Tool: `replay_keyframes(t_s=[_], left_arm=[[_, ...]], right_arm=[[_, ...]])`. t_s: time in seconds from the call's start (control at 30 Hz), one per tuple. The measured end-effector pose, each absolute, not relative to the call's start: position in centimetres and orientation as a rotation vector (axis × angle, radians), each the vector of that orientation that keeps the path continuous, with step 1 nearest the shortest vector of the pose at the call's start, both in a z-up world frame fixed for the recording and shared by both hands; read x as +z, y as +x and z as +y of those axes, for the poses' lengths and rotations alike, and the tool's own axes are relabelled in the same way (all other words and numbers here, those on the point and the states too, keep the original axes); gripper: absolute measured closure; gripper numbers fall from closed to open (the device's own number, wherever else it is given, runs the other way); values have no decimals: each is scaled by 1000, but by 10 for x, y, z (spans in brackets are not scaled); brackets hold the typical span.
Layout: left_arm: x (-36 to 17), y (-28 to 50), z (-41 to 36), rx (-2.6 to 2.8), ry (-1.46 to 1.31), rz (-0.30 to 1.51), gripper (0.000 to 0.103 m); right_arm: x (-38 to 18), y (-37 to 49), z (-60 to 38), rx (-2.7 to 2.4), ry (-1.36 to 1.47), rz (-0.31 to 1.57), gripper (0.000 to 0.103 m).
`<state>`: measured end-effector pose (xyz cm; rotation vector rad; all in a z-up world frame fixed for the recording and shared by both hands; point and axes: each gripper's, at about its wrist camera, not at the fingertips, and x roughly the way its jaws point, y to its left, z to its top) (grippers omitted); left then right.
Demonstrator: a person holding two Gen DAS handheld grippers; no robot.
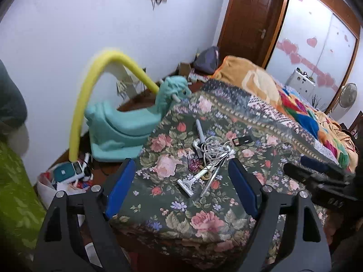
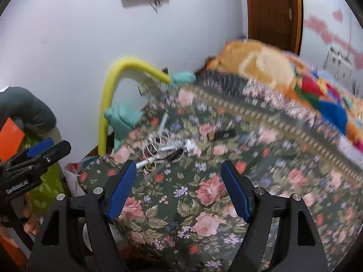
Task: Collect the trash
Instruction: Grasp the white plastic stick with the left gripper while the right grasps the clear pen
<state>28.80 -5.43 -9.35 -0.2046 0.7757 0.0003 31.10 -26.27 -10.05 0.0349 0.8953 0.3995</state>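
Note:
A heap of clutter [image 1: 211,151] lies on the floral bedspread [image 1: 204,222]: tangled white cables, a white-handled tool [image 1: 192,180], a shiny purple wrapper [image 1: 195,164] and a small black object [image 1: 242,140]. My left gripper [image 1: 181,165] hovers open over the bed's near corner, with the heap just beyond its blue pads and nothing between them. My right gripper [image 2: 179,163] is also open and empty, and the blurred heap [image 2: 163,149] sits ahead near its left finger. Each gripper shows at the edge of the other's view: the right gripper [image 1: 317,176] and the left gripper [image 2: 38,151].
A white bag [image 1: 45,185] holding mixed items stands on the floor left of the bed. Beside it are a teal rocking toy [image 1: 122,124] and a bent yellow foam tube [image 1: 90,86]. Folded colourful blankets [image 1: 261,86] cover the far bed. A brown door [image 1: 247,18] is behind.

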Motion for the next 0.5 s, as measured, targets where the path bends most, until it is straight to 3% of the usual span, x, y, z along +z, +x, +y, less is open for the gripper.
replay_keyframes(t_s=[0.23, 0.43, 0.5], left_arm=[[-141, 316, -39, 57, -235, 810, 20], [-173, 333, -39, 40, -165, 868, 21], [-181, 338, -42, -9, -173, 892, 28]], right_arm=[[-169, 360, -239, 450, 160, 1093, 33], [-209, 385, -223, 457, 254, 1191, 67], [-218, 388, -221, 467, 302, 1213, 75]])
